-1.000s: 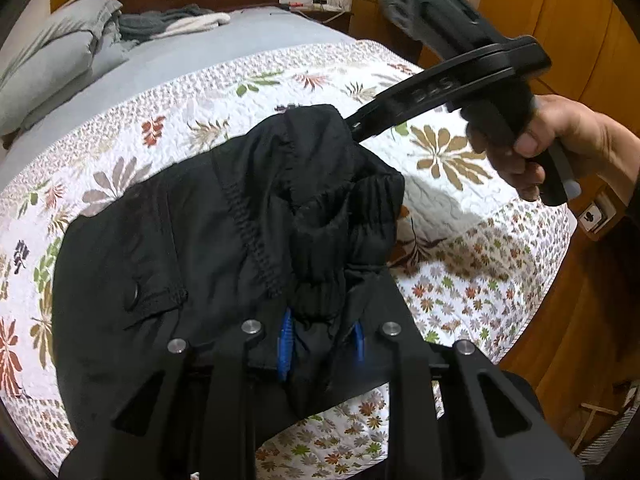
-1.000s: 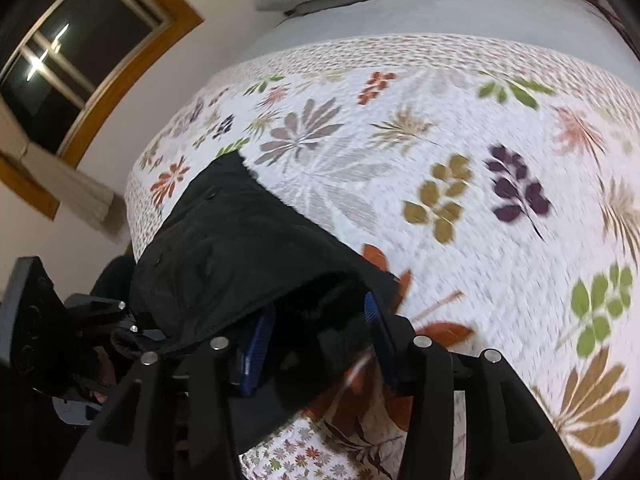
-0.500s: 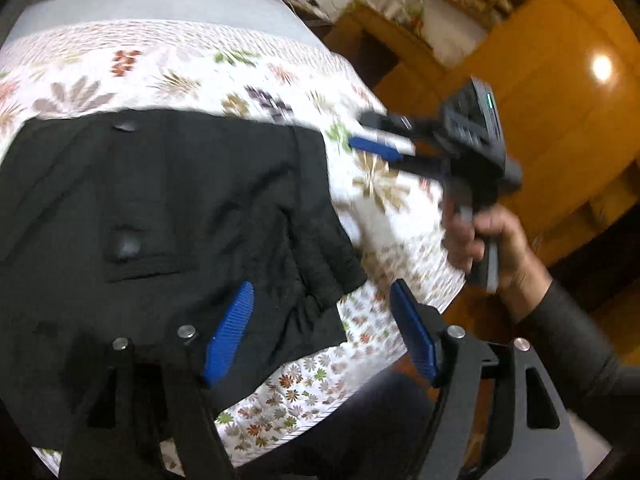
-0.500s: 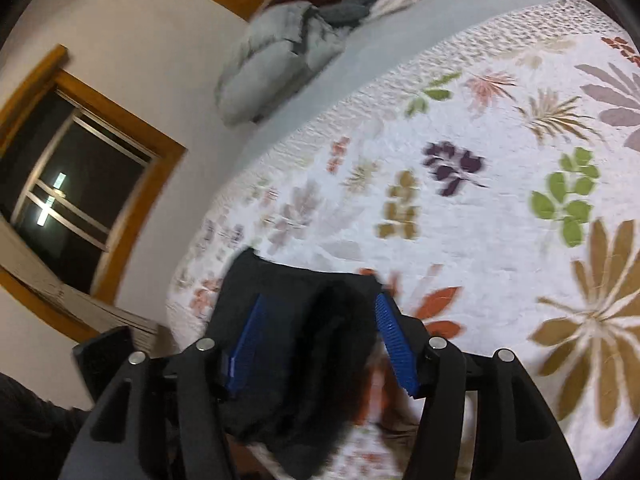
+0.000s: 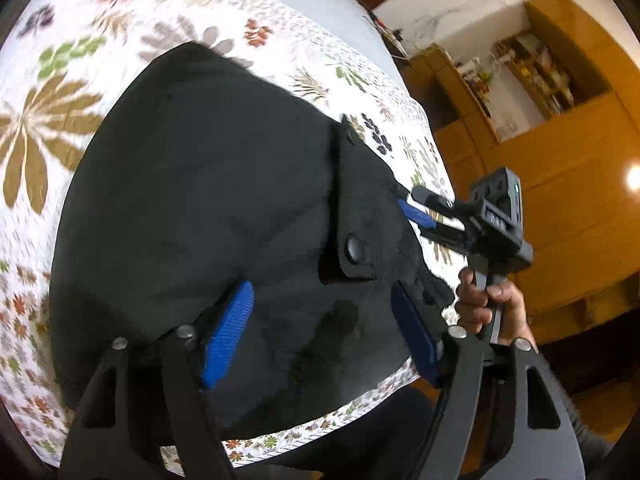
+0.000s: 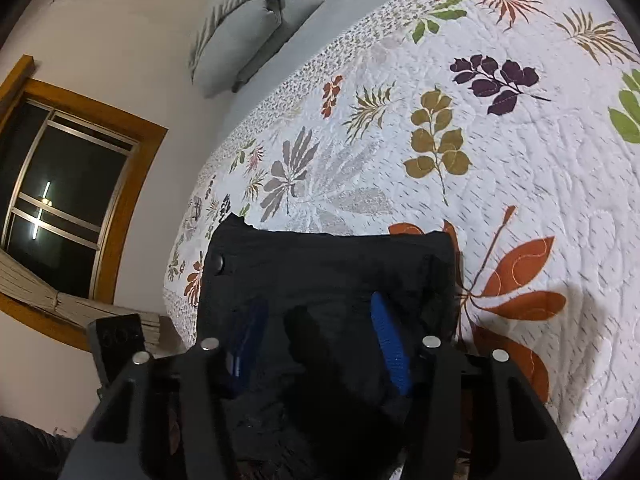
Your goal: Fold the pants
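**Supervisor:** Report the garment, left side first.

**Operator:** On my left wrist view, the black pants lie on the bed's leaf-print quilt, near its front edge. They form a compact, broadly rounded dark block, mostly flat, with shallow creases. A pocket flap with a round snap button sits toward the right side of the block. The fabric is matte with no pattern.

**Supervisor:** Left tongs?

**Operator:** My left tongs stand wide, the blue pads spread over the cloth with nothing held between them.

**Supervisor:** And the right side?

**Operator:** My right tongs are also spread wide above the pants; both blue pads are apart and nothing is pinched. From the left view, the right tongs sit at the right edge of the garment, held in my right hand. In the right view the far edge of the block runs fairly straight across the quilt, and a second button shows near its left corner. Grey pillows lie at the bed's far end.
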Tool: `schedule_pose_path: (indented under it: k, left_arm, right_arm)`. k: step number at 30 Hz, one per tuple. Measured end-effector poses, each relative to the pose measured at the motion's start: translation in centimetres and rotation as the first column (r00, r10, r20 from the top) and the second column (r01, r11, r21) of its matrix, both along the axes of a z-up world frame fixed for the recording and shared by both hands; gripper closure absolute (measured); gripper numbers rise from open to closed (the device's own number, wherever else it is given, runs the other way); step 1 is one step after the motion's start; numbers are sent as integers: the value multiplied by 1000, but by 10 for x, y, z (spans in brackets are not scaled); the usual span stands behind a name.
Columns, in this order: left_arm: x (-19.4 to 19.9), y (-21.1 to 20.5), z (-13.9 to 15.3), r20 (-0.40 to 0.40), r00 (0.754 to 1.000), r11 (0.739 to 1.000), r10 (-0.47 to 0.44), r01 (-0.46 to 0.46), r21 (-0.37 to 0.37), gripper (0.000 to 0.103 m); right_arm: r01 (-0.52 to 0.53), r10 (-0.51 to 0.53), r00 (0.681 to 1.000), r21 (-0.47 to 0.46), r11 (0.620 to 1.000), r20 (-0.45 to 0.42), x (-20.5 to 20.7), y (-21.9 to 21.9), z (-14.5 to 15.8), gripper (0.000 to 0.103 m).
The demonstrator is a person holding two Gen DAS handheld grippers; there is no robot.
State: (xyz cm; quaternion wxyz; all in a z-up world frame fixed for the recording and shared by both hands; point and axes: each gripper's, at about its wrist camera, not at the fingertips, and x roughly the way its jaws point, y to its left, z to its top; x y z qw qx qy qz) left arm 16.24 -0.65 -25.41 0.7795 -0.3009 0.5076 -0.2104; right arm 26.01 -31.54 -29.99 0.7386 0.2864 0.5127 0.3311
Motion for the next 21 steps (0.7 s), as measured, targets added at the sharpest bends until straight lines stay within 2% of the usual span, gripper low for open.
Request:
schedule_pose_path:
  k: [2, 7, 10, 12, 14, 15, 16, 17, 20, 21]
  left_arm:
    - [2, 3, 2, -10, 1000, 1000, 7, -7, -18, 28]
    - [-10, 25, 19, 37, 998, 996, 59, -56, -62, 17]
    - [-18, 40, 23, 41, 995, 994, 91, -88, -62, 15]
    - [-24, 48, 22, 30, 994, 993, 107, -105, -58, 15]
    - [-30, 55, 21, 16, 993, 992, 118, -117, -57, 15]
    - [-33, 58, 22, 9, 993, 991, 121, -121, -50, 15]
    - [-36, 63, 23, 9, 992, 992, 124, -123, -39, 15]
    - [-40, 67, 24, 10, 992, 992, 123, -123, -29, 15]
    - [-47, 83, 28, 14, 992, 992, 123, -124, 3, 14]
    - [-48, 90, 30, 16, 991, 991, 130, -130, 5, 14]
  right_arm:
    - [34, -35, 999, 3, 999, 9, -8, -7, 10, 44]
    - [102, -112, 992, 137, 985, 61, -63, -28, 43, 31]
    - [90, -100, 994, 198, 976, 40, -96, -20, 38, 27]
    - [91, -98, 995, 199, 976, 23, -112, -16, 28, 27]
    - [131, -128, 991, 156, 979, -31, -118, -13, 3, 29]
    - [152, -144, 988, 156, 976, -60, -119, -14, -11, 33]
    - [166, -157, 985, 147, 975, -71, -120, -15, -17, 39]
    - [172, -163, 984, 142, 975, -73, -119, -14, -21, 39]
    - [184, -174, 982, 152, 971, -77, -120, -17, -13, 37]
    - [194, -186, 980, 156, 969, -65, -120, -19, -5, 30]
